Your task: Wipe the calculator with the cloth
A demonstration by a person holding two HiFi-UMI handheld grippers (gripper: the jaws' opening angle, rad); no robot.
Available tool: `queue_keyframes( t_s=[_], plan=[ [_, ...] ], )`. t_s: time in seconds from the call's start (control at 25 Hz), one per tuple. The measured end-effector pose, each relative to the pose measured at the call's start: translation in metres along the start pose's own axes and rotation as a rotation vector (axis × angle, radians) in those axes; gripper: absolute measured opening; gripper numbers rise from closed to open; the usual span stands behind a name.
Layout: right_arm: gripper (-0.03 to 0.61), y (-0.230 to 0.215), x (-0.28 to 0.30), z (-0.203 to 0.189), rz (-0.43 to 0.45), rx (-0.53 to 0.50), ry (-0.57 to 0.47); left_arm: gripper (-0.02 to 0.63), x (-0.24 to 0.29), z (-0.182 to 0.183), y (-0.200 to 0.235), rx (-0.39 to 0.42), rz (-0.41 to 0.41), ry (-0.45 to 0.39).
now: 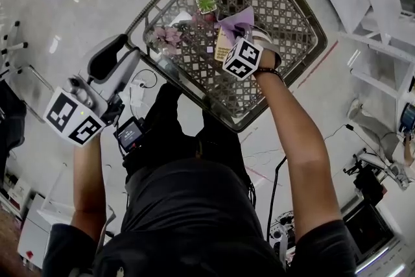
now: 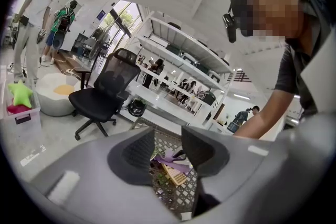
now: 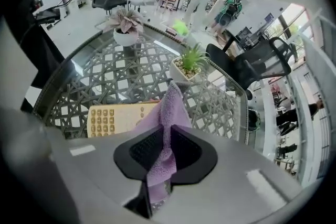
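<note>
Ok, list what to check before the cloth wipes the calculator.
1. Grip: right claw shut on the cloth: ok.
2. Target: calculator lies keys up on the table: ok.
3. Contact: the cloth touching the calculator: cannot tell.
4. Support: left claw steadying the calculator: not ok; it is open, empty and away from it.
5. Clearance: green potted plant stands apart from the calculator: ok.

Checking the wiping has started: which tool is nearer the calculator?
Right. The right tool, gripping the purple cloth, hangs over the calculator; the left tool is off the table's edge.
</note>
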State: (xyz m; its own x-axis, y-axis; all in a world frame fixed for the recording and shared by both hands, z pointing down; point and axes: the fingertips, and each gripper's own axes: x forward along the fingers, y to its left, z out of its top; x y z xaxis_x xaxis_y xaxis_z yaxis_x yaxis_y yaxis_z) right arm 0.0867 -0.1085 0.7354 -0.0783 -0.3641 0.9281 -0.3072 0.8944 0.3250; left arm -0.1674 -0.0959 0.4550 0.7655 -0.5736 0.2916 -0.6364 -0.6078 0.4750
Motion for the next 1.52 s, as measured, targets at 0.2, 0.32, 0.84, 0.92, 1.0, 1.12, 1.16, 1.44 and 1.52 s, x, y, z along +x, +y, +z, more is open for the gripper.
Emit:
queue_keyframes(
  t_s=[0.2, 0.32, 0.84, 0.92, 1.0, 1.12, 1.16, 1.44, 1.52],
  plan=[
    [0.043, -0.009, -0.002, -0.022, -0.045, 0.035, 0.051, 0.167, 0.006, 0.000, -0.004, 0.006, -0.010, 0.009],
    [0.043, -0.016, -0.005, -0.033, -0.070, 0.077, 0.075, 0.167, 0.010, 0.001, -0.008, 0.010, -0.017, 0.013],
    [0.043, -0.018, -0.026, -0.035, 0.012, 0.843, -0.029, 0.167, 0.028, 0.009, -0.022, 0.028, -0.052, 0.027],
    [0.043, -0.017, -0.027, -0.036, 0.031, 1.019, -0.057, 0.167, 0.029, 0.008, -0.023, 0.028, -0.054, 0.030],
    [0.043, -0.016, -0.026, -0.037, 0.044, 1.170, -0.086, 0.167, 0.029, 0.007, -0.023, 0.027, -0.055, 0.033],
    [0.043, -0.013, -0.026, -0.034, 0.066, 1.328, -0.120, 0.167, 0.028, 0.006, -0.022, 0.024, -0.054, 0.032],
    [0.043, -0.011, -0.026, -0.034, 0.071, 1.358, -0.126, 0.167, 0.028, 0.006, -0.021, 0.023, -0.053, 0.031],
    [0.043, -0.005, -0.027, -0.021, 0.096, 1.421, -0.144, 0.167, 0.023, 0.006, -0.014, 0.011, -0.042, 0.026],
    [0.043, -0.001, -0.028, -0.013, 0.115, 1.425, -0.153, 0.167, 0.022, 0.006, -0.012, 0.008, -0.040, 0.024]
  ],
)
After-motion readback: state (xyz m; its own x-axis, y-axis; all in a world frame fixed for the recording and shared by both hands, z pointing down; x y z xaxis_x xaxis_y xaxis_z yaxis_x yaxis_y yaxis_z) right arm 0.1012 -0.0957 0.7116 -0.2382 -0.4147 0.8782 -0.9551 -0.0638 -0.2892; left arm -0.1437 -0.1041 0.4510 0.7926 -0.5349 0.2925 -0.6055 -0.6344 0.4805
